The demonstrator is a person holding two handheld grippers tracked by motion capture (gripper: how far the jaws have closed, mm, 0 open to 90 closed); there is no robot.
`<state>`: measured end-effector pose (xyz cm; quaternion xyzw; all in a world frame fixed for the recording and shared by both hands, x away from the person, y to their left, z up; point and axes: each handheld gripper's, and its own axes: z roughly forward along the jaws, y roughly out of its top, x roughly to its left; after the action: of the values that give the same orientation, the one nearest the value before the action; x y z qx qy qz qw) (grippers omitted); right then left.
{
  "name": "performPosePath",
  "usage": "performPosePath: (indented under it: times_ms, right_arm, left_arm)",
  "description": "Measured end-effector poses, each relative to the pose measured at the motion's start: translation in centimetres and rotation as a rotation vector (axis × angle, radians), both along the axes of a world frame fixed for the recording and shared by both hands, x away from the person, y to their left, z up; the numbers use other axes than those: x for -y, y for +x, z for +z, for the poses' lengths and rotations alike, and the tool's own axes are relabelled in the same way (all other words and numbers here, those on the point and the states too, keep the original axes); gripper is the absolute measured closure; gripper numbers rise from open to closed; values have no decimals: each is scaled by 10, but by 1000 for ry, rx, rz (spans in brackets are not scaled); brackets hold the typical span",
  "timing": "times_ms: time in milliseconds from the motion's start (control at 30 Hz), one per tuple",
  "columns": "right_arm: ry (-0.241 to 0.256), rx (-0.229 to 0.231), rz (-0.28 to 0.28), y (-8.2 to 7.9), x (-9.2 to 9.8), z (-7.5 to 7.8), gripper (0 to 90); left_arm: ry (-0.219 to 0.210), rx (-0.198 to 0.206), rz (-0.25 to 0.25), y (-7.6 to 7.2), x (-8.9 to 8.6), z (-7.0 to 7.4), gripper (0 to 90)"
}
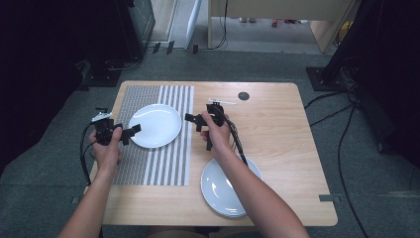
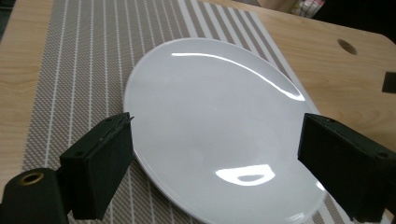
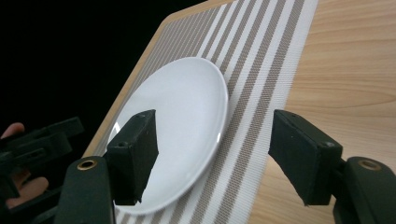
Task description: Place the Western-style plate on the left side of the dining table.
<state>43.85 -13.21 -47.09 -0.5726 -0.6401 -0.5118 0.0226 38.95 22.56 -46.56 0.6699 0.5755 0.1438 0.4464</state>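
A white plate (image 1: 155, 125) lies on a grey-and-white striped placemat (image 1: 163, 163) on the left half of the wooden table. My left gripper (image 1: 131, 133) is held at the plate's left rim, pointing right. Its jaws are open, and in the left gripper view (image 2: 217, 140) they stand either side of the plate (image 2: 210, 102), apart from it. My right gripper (image 1: 193, 121) hovers just right of the placemat's edge, pointing left at the plate. It is open (image 3: 215, 135) with nothing in it, and the plate (image 3: 182, 102) lies beyond its jaws.
A stack of white plates (image 1: 225, 188) sits at the table's front edge, under my right forearm. A round hole (image 1: 243, 95) marks the far middle of the table (image 1: 277, 129). Cables and dark equipment surround the table on the floor.
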Motion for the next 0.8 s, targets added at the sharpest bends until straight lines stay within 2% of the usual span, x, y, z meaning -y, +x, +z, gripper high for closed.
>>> performPosePath:
  times_ms: [100, 300, 433, 600, 800]
  right_arm:
    - [-32, 17, 33, -7, 16, 6, 315]
    - [-17, 38, 42, -24, 42, 19, 301]
    - [-32, 61, 63, -37, 53, 27, 295]
    - [-34, 85, 86, -53, 67, 32, 292]
    - [-51, 121, 76, -66, 87, 37, 291]
  left_arm:
    - [-14, 16, 0, -14, -1, 2, 105]
    - [2, 43, -11, -42, -5, 1, 105]
    - [7, 66, -1, -62, -12, -2, 101]
    - [2, 74, 14, -86, -21, -7, 101]
    - [-3, 75, 16, -117, -28, -14, 101]
